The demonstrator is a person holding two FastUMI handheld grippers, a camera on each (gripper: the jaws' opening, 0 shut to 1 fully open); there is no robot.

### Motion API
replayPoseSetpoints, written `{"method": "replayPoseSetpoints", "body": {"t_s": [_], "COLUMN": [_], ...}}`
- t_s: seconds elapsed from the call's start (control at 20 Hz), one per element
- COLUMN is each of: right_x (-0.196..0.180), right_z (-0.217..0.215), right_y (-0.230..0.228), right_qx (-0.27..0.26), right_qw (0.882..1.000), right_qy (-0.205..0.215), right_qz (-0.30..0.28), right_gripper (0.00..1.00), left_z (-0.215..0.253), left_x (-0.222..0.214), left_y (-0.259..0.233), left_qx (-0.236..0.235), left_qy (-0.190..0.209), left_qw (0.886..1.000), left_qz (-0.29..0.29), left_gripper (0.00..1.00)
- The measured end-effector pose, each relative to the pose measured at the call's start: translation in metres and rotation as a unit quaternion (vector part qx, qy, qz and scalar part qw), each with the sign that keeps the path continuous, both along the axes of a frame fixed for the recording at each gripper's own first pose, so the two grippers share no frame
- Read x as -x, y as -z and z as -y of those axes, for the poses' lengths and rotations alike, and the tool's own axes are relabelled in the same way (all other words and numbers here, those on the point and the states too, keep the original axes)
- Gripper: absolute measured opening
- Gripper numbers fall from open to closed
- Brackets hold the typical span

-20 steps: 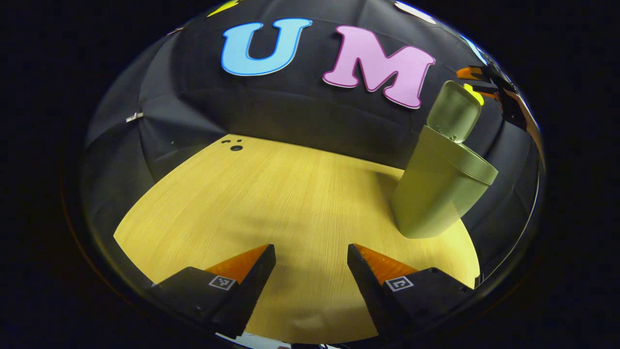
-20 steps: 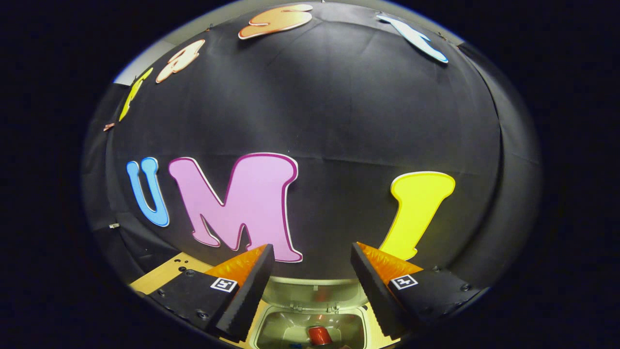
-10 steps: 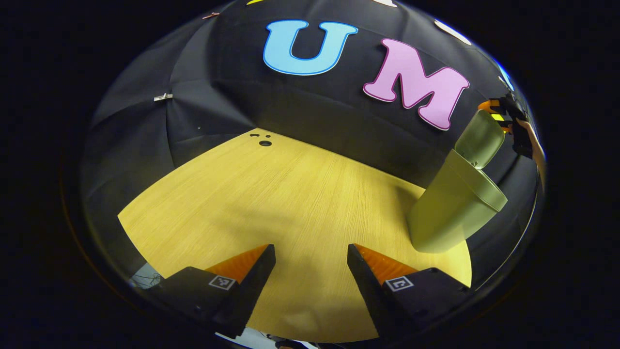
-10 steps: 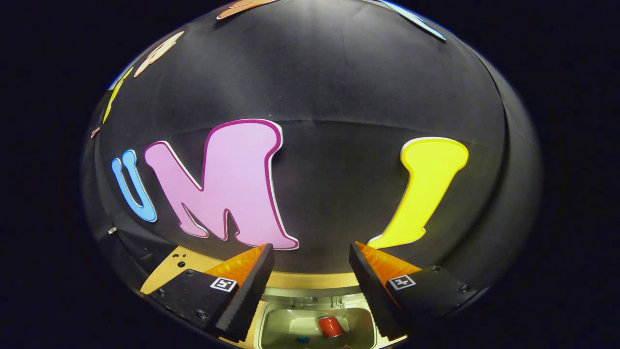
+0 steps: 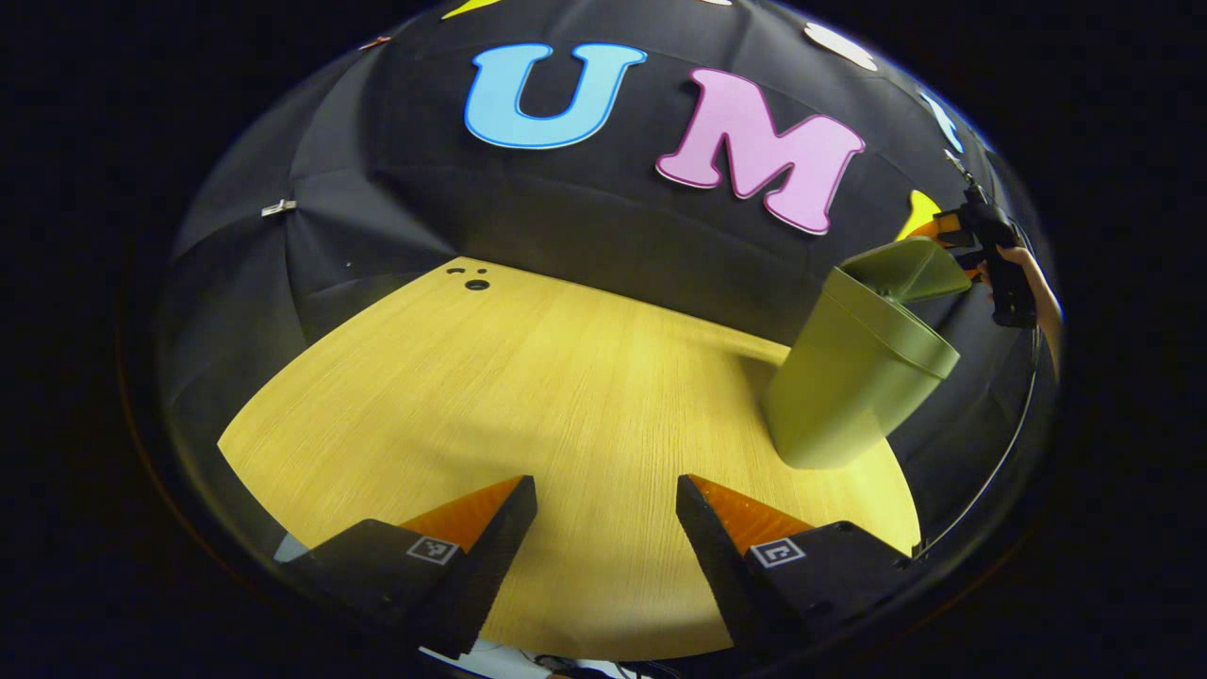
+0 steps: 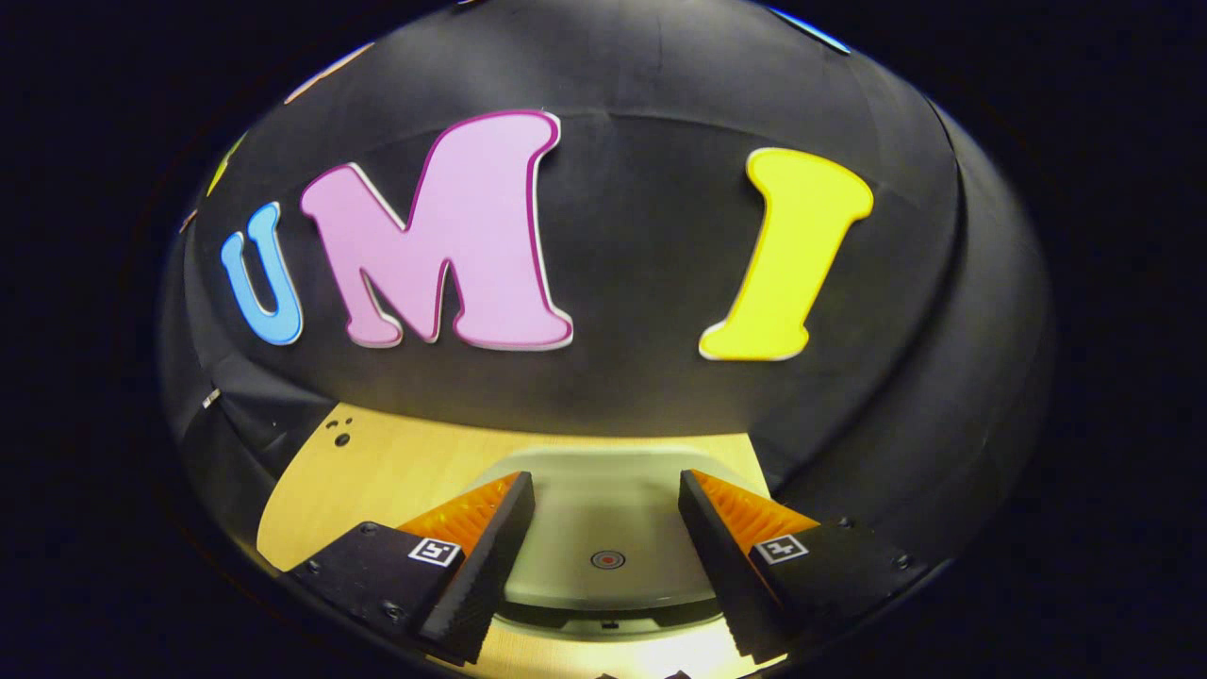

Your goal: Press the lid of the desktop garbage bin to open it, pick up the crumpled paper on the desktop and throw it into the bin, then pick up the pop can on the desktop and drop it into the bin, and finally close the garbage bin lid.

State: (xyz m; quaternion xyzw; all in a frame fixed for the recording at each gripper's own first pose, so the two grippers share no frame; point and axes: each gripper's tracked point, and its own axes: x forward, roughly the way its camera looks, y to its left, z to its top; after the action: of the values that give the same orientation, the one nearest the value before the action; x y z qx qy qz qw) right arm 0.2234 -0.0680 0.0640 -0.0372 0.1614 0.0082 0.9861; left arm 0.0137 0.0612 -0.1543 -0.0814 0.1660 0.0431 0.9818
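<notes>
The olive-green desktop bin (image 5: 853, 387) stands on the wooden table (image 5: 566, 396) at the right of the left gripper view. Its lid (image 5: 905, 269) slants low over the opening, hinged at the far side. My right gripper (image 5: 943, 231) sits at the lid's raised edge; whether it touches the lid I cannot tell. In the right gripper view the lid (image 6: 603, 528) lies close below, covering the inside, with a small round mark (image 6: 607, 559) on it. My right gripper (image 6: 606, 500) is open above it. My left gripper (image 5: 606, 509) hangs open over bare table, well left of the bin.
A hand (image 5: 1033, 283) holds the right gripper at the far right edge. Small dark holes (image 5: 476, 283) mark the table's far left corner. The black cloth wall closes off the table behind the bin.
The lid has swung down from upright to nearly flat, hiding the red can seen inside earlier. My right gripper tipped downward over it. The left gripper only shifted slightly.
</notes>
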Motion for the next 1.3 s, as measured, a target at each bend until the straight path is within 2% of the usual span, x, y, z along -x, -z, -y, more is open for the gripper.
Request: {"method": "replayPoseSetpoints", "body": {"t_s": [0.25,0.55,0.8,0.95,1.1,1.3], "right_x": [0.025,0.035,0.036,0.037,0.037,0.038], "right_z": [0.004,0.005,0.005,0.005,0.003,0.003], "right_y": [0.047,0.052,0.057,0.065,0.062,0.057], "right_qx": [-0.009,-0.010,-0.001,0.001,0.003,-0.008], "right_qw": [1.000,0.999,0.999,0.999,0.997,0.996], "right_qy": [0.008,0.013,0.018,0.026,0.027,0.028], "right_qz": [-0.004,0.029,0.046,0.034,0.071,0.080], "right_gripper": [0.98,0.98,0.98,0.98,1.00,0.99], "left_z": [-0.012,-0.021,-0.014,-0.011,-0.011,-0.016], "left_x": [0.018,0.033,0.046,0.052,0.056,0.057], "left_y": [0.011,0.014,0.025,0.028,0.025,0.012], "left_qx": [-0.014,-0.011,-0.010,-0.008,-0.012,-0.024], "left_qy": [0.011,-0.007,-0.006,-0.007,-0.008,-0.009], "left_qw": [1.000,1.000,1.000,1.000,1.000,1.000], "left_qz": [-0.017,-0.018,-0.024,-0.024,-0.019,-0.003], "left_gripper": [0.96,0.96,0.96,0.96,0.96,0.96]}}
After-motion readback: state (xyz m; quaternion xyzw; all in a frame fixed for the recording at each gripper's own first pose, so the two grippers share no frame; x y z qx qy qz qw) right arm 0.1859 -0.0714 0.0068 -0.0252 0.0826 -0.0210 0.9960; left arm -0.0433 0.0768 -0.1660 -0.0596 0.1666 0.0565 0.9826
